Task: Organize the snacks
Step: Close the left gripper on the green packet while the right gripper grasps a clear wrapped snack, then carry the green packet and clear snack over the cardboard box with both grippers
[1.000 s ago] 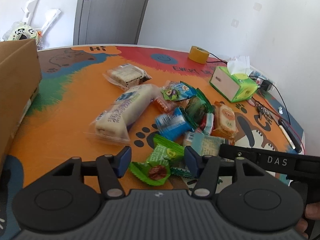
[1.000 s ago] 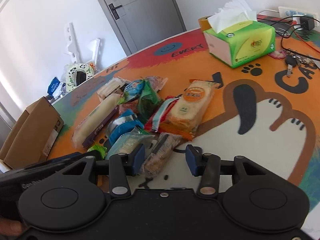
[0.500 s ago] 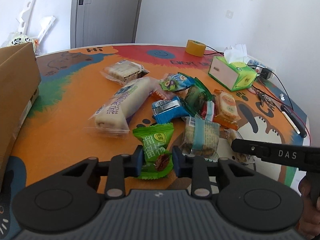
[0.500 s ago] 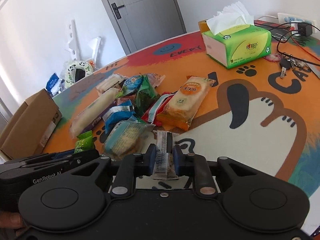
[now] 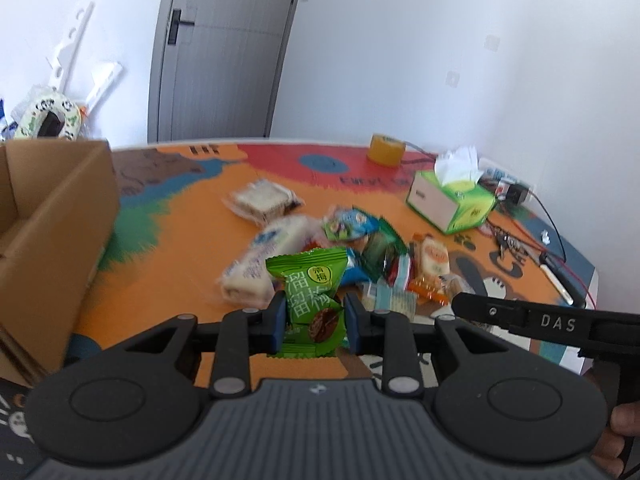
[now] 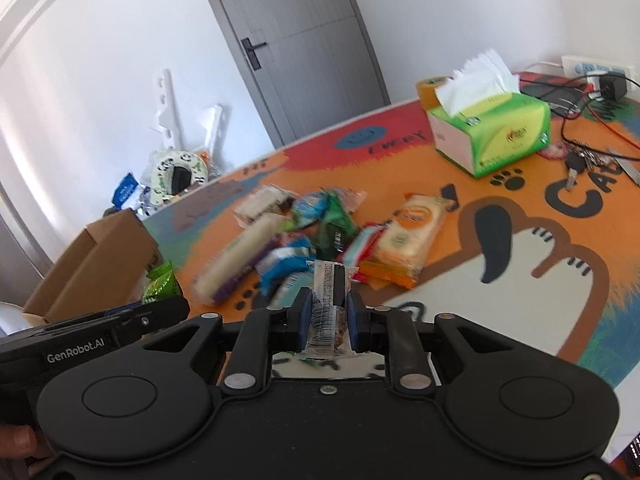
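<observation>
Two handheld grippers are raised over a table covered with a bright cartoon mat [image 5: 168, 276], each with a snack pinched between its blue pads. The left gripper [image 5: 313, 322] is closed on a green plum-candy packet [image 5: 310, 292], clamped across its lower half so the packet stands upright between the fingers, its long axis vertical and its crimped top edge pointing up and away from the camera, the printed front facing the lens. The right gripper [image 6: 329, 322] is closed tight on a clear-wrapped snack bar [image 6: 329, 312] with a barcode label; it too stands on end, long axis running up and away along the fingers, with the top poking above the pads. Both packets look light, thin and crinkly, with soft film that flexes and could slip, so a hold across the filled middle, as here, seems safer than at the flat sealed ends. Both packets seem clear of the mat, though the contents of the bar may be brittle. The remaining snacks [image 6: 320, 232] lie in a loose heap at the centre of the mat. An open cardboard box [image 5: 52, 216] sits at the left edge of the table, the likely destination. A green tissue box [image 6: 492, 136] stands well apart at the far right.
</observation>
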